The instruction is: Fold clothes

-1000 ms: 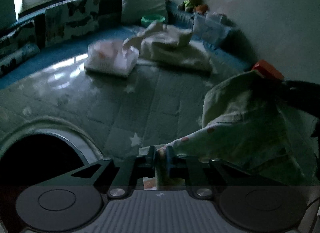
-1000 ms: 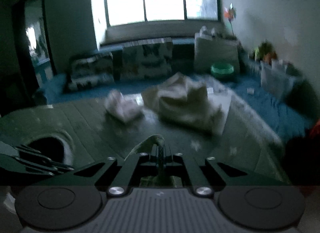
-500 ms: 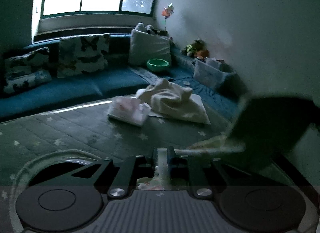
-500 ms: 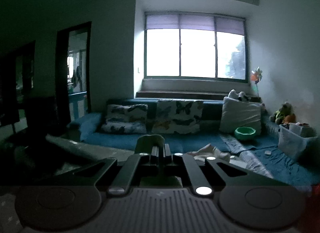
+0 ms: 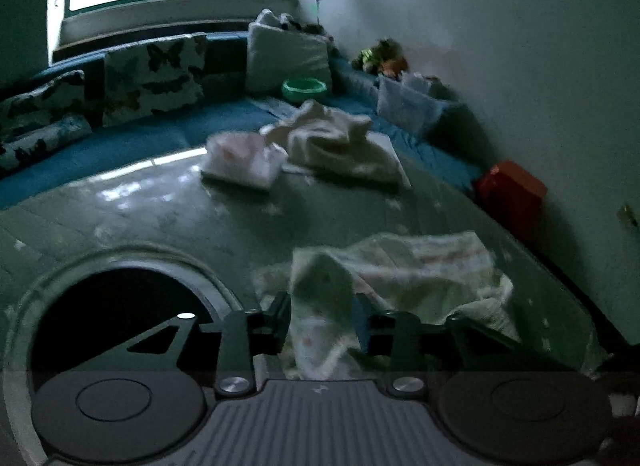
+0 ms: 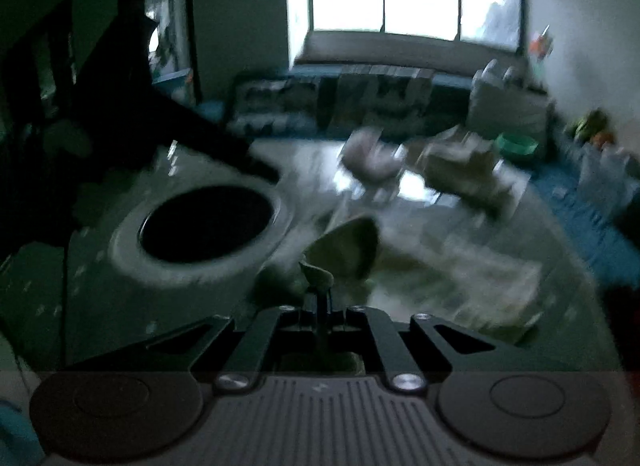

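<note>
The left gripper point(image 5: 323, 320) is spreading its jaws, pale printed garment point(image 5: 404, 278) still hanging between them; the right gripper point(image 6: 319, 298) is pinching its fold. The garment is lying crumpled on the star-patterned mat point(image 5: 160, 205).

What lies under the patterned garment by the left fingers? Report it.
The patterned garment lies on the star-print mat, bare all around it. The cloth covers the mat directly beneath, so anything else there is hidden. One fold stands between the opening left gripper's fingers.
</note>
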### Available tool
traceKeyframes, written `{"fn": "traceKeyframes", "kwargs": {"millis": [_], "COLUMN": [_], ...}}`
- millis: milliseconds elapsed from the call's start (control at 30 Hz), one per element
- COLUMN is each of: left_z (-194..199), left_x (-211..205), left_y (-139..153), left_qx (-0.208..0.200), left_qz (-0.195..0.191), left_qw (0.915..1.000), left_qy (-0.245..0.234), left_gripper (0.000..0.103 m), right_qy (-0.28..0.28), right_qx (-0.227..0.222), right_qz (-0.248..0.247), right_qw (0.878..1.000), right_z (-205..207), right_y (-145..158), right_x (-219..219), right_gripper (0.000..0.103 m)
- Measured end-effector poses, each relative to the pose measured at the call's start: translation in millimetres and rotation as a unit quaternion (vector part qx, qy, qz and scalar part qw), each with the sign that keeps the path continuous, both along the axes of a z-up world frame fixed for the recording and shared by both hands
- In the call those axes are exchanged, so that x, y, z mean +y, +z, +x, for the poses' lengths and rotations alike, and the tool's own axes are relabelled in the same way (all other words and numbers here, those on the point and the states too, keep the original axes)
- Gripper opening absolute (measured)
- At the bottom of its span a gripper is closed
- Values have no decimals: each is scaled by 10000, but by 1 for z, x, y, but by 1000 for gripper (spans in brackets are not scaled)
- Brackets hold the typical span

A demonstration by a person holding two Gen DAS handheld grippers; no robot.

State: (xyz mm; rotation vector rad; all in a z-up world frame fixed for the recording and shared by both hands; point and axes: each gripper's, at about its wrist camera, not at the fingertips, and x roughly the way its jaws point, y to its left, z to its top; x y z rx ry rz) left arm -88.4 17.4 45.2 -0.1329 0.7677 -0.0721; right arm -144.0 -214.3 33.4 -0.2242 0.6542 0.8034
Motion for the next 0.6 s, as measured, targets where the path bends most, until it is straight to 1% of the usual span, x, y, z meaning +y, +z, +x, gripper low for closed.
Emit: {"fn": "traceKeyframes", "kwargs": {"millis": [67, 133, 200, 233, 267, 300, 400, 433, 500, 567, 600], "left_z": [-2, -3, -4, -4, -5, -6, -10, -11, -15, -18, -19], "left_x": [-6, -9, -12, -13, -14, -15, -20, -22, -26, -29, -30], "left_y": [-7, -14, -18, -21, -23, -24, -29, -30, -33, -35, -36], "left_qx": [95, 198, 276, 302, 320, 337, 396, 410, 445, 500, 515], "left_qz": [36, 44, 56, 60, 63, 66, 69, 90, 160, 248, 276], "left_qw": [9999, 9998, 9996, 9995, 9995, 9994, 9992, 9991, 9989, 9984, 9983], "left_qy": [-47, -45, -11, -4, -7, -7, -10, -19, -25, 4, 6], "left_gripper": [45, 49, 53, 56, 56, 58, 64, 66, 70, 72, 73], "right_qy": [52, -17, -123, -210, -296, -344, -452, -488, -550, -583, -588], "right_qx": [129, 196, 234, 226, 218, 236, 278, 283, 315, 338, 337], "right_qz": [-69, -51, 0, 25, 51, 68, 106, 117, 155, 147, 138], "right_qw": [9999, 9998, 9997, 9995, 9993, 9991, 9985, 9983, 9979, 9976, 9976], "right_z": [-6, -8, -8, -6, -4, -4, -6, -6, -7, -7, -7], "right_y": [-11, -17, -16, -15, -14, -14, -17, -17, -21, -24, -26], "right_x": [5, 2, -3, -6, -10, -12, -19, -21, -22, -22, -21], "right_gripper": [9, 11, 23, 35, 39, 39, 52, 57, 64, 74, 76]}}
